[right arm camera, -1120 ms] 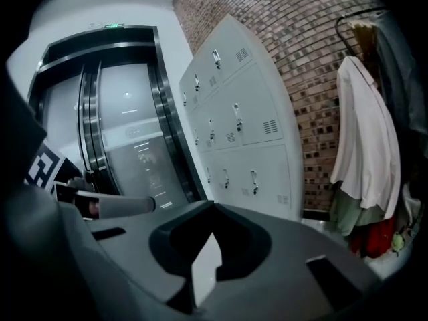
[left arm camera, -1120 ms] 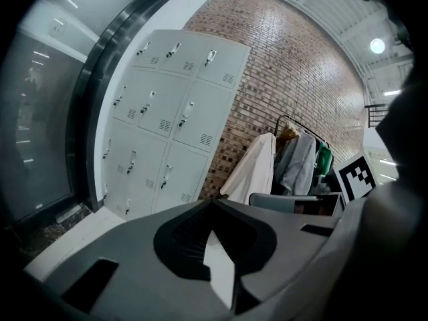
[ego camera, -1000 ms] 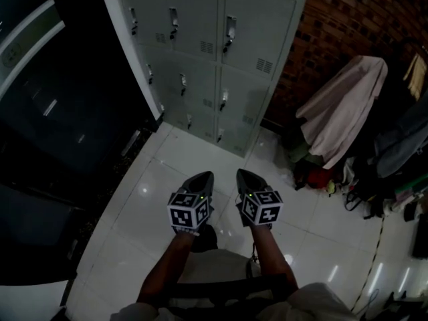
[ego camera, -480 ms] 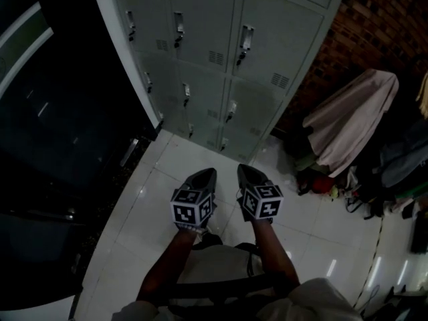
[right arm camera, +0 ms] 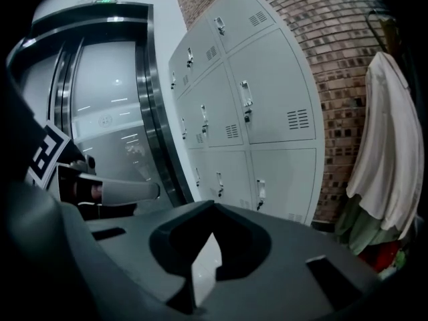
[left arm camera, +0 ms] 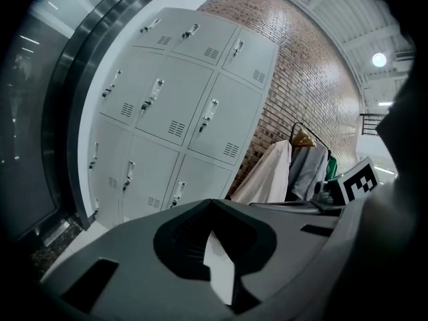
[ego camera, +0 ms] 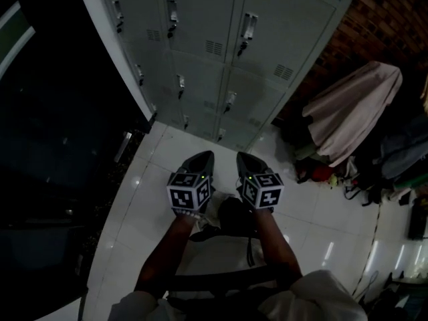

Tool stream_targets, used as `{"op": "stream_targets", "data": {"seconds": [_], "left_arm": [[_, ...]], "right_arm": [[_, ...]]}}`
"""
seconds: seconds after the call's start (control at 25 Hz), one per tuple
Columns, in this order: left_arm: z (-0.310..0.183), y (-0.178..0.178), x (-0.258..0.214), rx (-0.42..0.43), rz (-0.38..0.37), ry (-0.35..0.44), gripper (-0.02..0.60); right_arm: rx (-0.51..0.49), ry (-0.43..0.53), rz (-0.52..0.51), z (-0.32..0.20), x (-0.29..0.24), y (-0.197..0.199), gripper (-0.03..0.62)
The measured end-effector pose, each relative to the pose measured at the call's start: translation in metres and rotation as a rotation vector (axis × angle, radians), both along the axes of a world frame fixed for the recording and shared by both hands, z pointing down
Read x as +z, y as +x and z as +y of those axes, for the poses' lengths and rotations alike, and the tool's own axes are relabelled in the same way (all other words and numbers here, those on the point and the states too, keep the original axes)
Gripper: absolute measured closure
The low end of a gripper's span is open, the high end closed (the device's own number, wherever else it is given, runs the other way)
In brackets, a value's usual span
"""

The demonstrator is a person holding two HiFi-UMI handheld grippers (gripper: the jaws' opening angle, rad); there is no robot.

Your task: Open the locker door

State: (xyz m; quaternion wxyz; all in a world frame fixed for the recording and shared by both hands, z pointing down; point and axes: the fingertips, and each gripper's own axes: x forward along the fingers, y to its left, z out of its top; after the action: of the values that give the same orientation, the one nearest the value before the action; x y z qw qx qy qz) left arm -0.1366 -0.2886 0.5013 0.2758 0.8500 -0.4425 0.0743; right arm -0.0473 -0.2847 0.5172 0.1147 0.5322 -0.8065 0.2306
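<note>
Well ahead of my left gripper [ego camera: 203,158] and right gripper [ego camera: 243,158], both pinched closed and empty, sits the locker [ego camera: 200,52], so closed jaws could skid off a handle [ego camera: 248,27].

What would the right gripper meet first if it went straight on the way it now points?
The right gripper, jaws shut, would probably meet a bottom-row door of the locker bank; only floor shows between. Depth is unclear.

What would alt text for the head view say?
A person holds a left tool and right tool, both shut and empty, over a white floor, facing grey lockers with every door closed. A pale coat hangs nearby.
</note>
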Motion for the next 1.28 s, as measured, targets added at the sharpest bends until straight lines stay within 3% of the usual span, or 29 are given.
{"op": "stream_targets", "data": {"seconds": [0.28, 0.64, 0.84, 1.12, 1.28], "left_arm": [[-0.037, 0.003, 0.015, 0.005, 0.0, -0.023, 0.583], [-0.115, 0.01, 0.044, 0.014, -0.029, -0.08, 0.583], [-0.158, 0.018, 0.066, 0.011, -0.034, -0.119, 0.583], [-0.207, 0.036, 0.104, 0.012, -0.043, -0.172, 0.583], [-0.223, 0.047, 0.124, 0.029, -0.049, -0.2, 0.583]], "right_arm": [[-0.002, -0.025, 0.006, -0.04, 0.021, 0.001, 0.586], [0.01, -0.083, 0.034, -0.131, 0.072, 0.001, 0.569], [0.066, -0.103, 0.046, -0.184, 0.108, 0.016, 0.564], [0.157, -0.137, 0.027, -0.253, 0.156, 0.036, 0.462], [0.202, -0.131, 0.007, -0.287, 0.175, 0.043, 0.443]]}}
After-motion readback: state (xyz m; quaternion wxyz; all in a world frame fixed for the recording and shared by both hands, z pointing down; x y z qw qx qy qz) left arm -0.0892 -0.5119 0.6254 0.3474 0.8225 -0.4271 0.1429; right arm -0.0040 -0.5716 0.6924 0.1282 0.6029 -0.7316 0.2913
